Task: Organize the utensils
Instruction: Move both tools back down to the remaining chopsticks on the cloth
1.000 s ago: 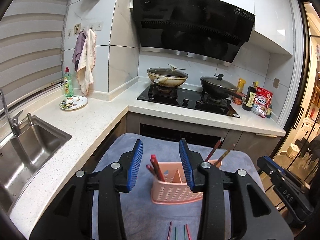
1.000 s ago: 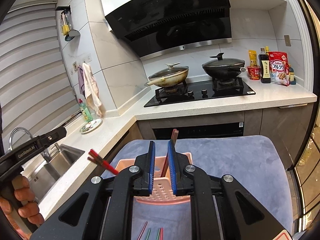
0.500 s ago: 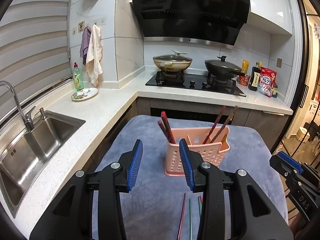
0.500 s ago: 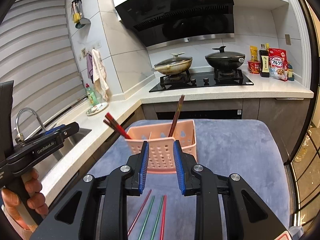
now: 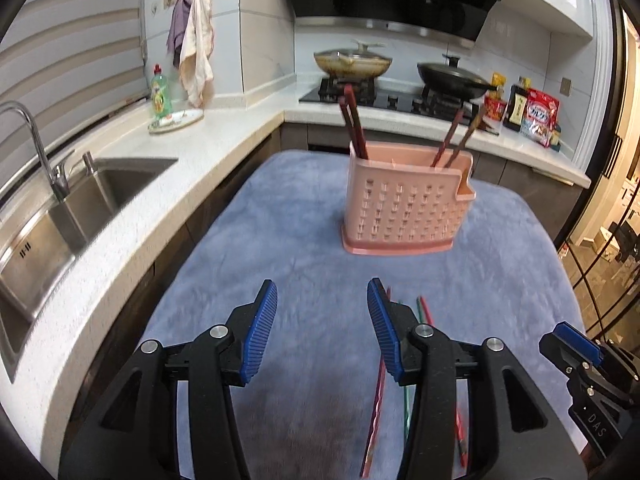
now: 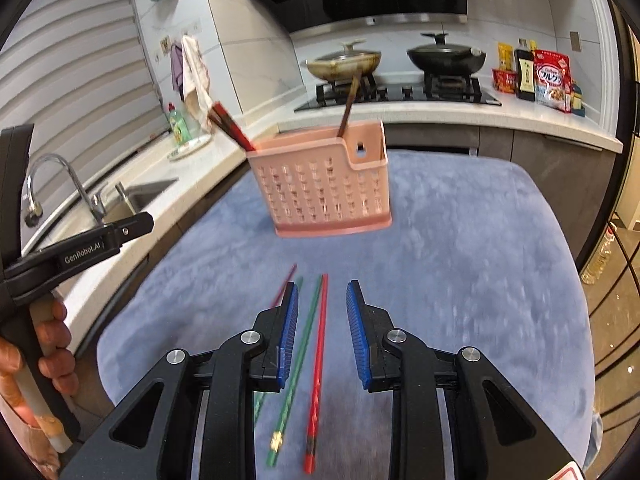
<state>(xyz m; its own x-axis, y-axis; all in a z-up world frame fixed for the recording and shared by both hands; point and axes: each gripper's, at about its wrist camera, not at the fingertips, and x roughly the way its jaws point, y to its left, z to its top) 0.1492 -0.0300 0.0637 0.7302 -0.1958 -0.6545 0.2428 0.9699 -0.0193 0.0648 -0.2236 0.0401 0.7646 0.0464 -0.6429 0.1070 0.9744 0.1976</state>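
1. Right gripper [image 6: 322, 334]: jaws apart, holding nothing, straddling the red chopstick [image 6: 318, 364] and green chopstick [image 6: 298, 360], apparently lined up to grasp.
2. Left gripper [image 5: 322, 334]: jaws opening, empty; chopsticks at 3 o'clock.
3. Pink basket [image 6: 320, 190], 12 o'clock, already holds chopsticks upright.

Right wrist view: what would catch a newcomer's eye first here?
Probably the pink utensil basket standing on the blue-grey cloth, dark chopsticks sticking out of it. Next, the loose red chopstick and green chopstick lying on the cloth nearer the camera, under the empty right hand-held gripper. Behind, two pans sit on the stove.
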